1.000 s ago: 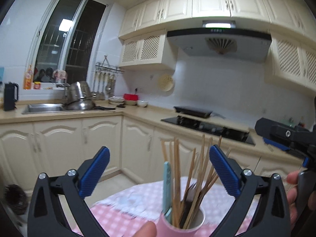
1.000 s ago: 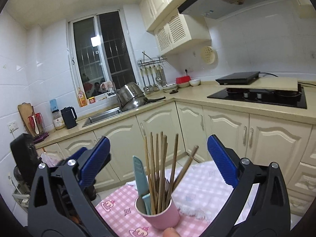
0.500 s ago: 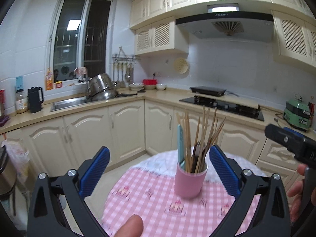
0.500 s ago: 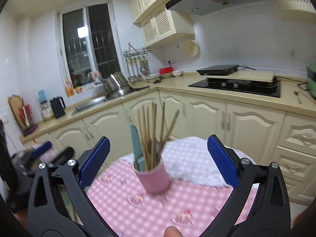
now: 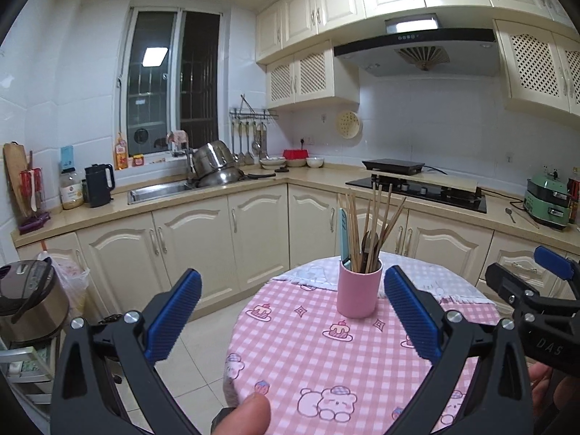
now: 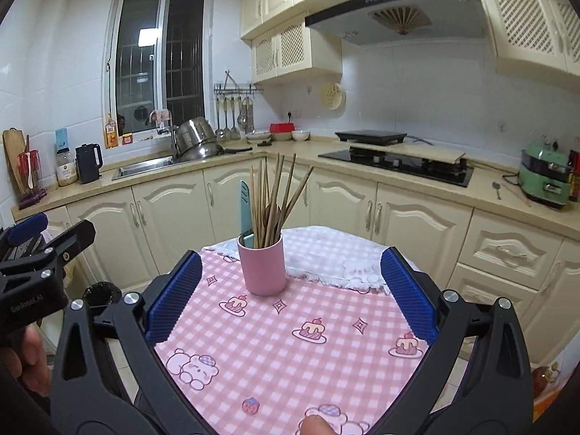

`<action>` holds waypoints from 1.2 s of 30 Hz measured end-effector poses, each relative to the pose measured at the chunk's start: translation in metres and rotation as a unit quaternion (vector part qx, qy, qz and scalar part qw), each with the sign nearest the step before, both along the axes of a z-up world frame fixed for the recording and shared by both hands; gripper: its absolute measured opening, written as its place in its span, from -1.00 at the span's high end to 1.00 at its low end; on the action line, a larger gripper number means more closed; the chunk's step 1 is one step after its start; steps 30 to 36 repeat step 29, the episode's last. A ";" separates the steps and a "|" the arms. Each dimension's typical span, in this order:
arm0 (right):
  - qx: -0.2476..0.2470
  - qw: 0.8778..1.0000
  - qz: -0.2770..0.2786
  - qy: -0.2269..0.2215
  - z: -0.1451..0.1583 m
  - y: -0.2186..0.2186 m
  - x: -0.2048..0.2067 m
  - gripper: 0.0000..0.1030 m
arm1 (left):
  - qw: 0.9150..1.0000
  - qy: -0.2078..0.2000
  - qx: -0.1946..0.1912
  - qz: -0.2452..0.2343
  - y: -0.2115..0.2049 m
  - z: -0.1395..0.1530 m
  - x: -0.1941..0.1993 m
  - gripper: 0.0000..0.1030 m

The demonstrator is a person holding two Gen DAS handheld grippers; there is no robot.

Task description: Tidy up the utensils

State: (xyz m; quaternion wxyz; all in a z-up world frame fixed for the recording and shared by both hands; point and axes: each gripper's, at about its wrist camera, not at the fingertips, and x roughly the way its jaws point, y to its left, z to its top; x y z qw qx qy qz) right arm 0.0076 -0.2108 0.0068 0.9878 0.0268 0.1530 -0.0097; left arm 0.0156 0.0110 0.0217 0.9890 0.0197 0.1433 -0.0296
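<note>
A pink cup [image 5: 358, 289] stands upright on the far part of a round table with a pink checked cloth [image 5: 326, 355]. It holds several wooden chopsticks [image 5: 377, 224], a teal-handled utensil [image 5: 343, 233] and dark spoons. In the right wrist view the cup [image 6: 261, 267] holds the same chopsticks [image 6: 275, 199]. My left gripper [image 5: 290, 311] is open and empty, well short of the cup. My right gripper [image 6: 288, 291] is open and empty, also back from the cup. The right gripper shows at the left wrist view's right edge [image 5: 536, 290].
Cream kitchen cabinets [image 5: 217, 239] run behind the table, with a sink [image 5: 156, 190], pots [image 5: 214, 170], a kettle [image 5: 98, 185] and a black hob [image 5: 417, 188] on the counter. A rice cooker [image 5: 29, 301] stands at the left. A white cloth [image 6: 326, 250] lies under the cup's far side.
Both grippers have pulled back and up from the cup. The cup, close between the fingers a second ago, now stands farther off on the table. Both grippers stay open.
</note>
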 end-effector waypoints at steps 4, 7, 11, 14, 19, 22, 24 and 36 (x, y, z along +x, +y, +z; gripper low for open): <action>-0.006 1.000 0.005 -0.015 0.004 0.010 -0.015 -0.88 | 1.000 -0.010 -0.004 -0.001 0.001 0.002 -0.020 -0.91; -0.003 1.000 0.007 -0.020 0.003 0.012 -0.018 -0.88 | 1.000 -0.018 -0.006 0.007 0.003 0.002 -0.030 -0.92; 0.007 1.000 0.005 -0.018 0.000 0.009 -0.021 -0.88 | 1.000 -0.020 0.000 0.014 0.002 0.002 -0.034 -0.92; 0.007 1.000 0.006 -0.014 -0.002 0.009 -0.019 -0.88 | 1.000 -0.017 -0.010 0.006 0.003 0.002 -0.033 -0.91; 0.016 1.000 0.006 -0.008 -0.007 0.006 -0.017 -0.88 | 1.000 -0.014 -0.022 0.003 0.003 0.000 -0.030 -0.92; 0.018 1.000 0.005 -0.006 -0.008 0.004 -0.017 -0.88 | 1.000 -0.010 -0.020 0.006 0.001 -0.003 -0.028 -0.92; 0.020 1.000 0.004 -0.006 -0.009 0.003 -0.018 -0.88 | 1.000 -0.003 -0.020 0.008 0.000 -0.004 -0.024 -0.92; 0.020 1.000 0.004 -0.007 -0.009 0.002 -0.018 -0.88 | 1.000 0.006 -0.021 0.016 -0.001 -0.005 -0.019 -0.92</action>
